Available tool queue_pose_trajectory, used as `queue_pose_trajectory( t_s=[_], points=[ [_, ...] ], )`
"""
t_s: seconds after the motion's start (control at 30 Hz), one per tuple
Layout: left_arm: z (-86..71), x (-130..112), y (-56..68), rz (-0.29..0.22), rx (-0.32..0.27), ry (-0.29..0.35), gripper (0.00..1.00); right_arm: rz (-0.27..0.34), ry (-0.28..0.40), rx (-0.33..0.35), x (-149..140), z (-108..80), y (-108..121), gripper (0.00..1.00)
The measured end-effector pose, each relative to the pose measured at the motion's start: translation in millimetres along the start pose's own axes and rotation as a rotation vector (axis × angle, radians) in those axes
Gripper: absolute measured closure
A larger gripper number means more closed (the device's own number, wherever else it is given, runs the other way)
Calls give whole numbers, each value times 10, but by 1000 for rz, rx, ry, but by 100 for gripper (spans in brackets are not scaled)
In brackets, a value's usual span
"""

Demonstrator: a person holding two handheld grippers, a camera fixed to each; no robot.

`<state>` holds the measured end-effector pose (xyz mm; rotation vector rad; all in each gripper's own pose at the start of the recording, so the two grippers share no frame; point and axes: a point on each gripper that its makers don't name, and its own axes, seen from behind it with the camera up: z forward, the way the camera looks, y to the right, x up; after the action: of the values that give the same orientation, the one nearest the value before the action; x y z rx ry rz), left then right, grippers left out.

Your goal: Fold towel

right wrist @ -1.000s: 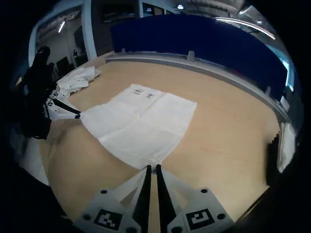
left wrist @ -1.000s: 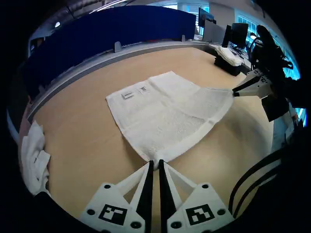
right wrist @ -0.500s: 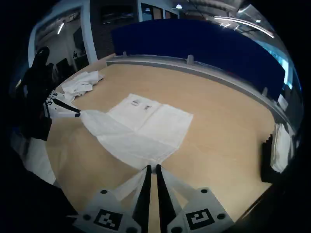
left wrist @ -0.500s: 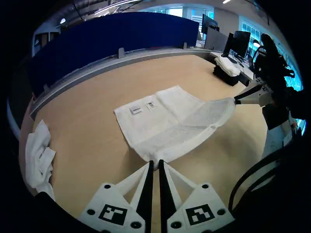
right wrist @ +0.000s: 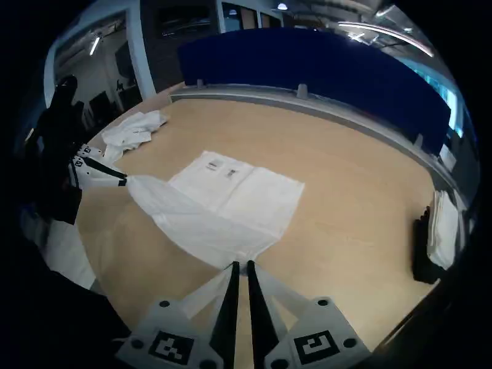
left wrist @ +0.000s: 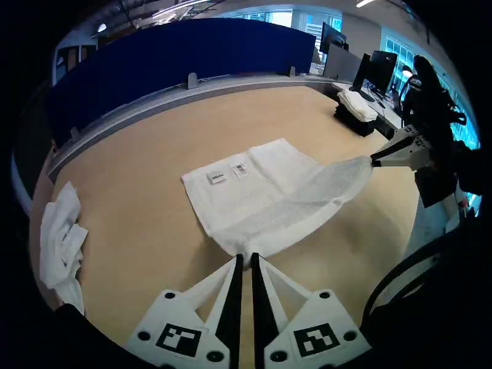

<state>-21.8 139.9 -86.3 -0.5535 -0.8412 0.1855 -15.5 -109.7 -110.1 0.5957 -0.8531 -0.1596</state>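
A white towel [left wrist: 270,190] [right wrist: 221,203] with two small labels lies on the wooden table, its near edge lifted off the surface. My left gripper [left wrist: 245,261] is shut on one near corner of that edge. My right gripper [right wrist: 240,267] is shut on the other near corner. In the left gripper view the right gripper [left wrist: 372,160] appears at the right, pinching its corner. Far left in the right gripper view, the left gripper [right wrist: 123,181] holds its corner. The far half of the towel rests flat.
A crumpled white cloth [left wrist: 58,243] [right wrist: 132,130] lies near the table's edge. Folded white towels sit on a dark stand [left wrist: 355,111] [right wrist: 438,237] at the other end. A blue partition [left wrist: 178,49] runs along the far side of the wooden table [left wrist: 141,203]. Monitors stand beyond it.
Both grippers have lifted the towel's near edge and carried it slightly toward the far edge, so the near part now hangs curved above the table.
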Motion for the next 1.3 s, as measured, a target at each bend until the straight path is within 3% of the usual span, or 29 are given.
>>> queue_pose_trajectory(
  t_s=[0.37, 0.6, 0.97, 1.3],
  points=[
    [15, 122, -84, 8, 5, 6, 90, 2, 9, -6, 139, 60, 51, 90],
    [127, 305, -260, 29, 32, 21, 90, -4, 25, -21, 352, 211, 200, 90],
    [468, 602, -533, 20, 51, 32, 90, 4, 30, -48, 631, 576, 509, 90],
    [845, 612, -661, 28, 51, -2, 90, 40, -10, -66, 598, 917, 698, 90]
  ],
)
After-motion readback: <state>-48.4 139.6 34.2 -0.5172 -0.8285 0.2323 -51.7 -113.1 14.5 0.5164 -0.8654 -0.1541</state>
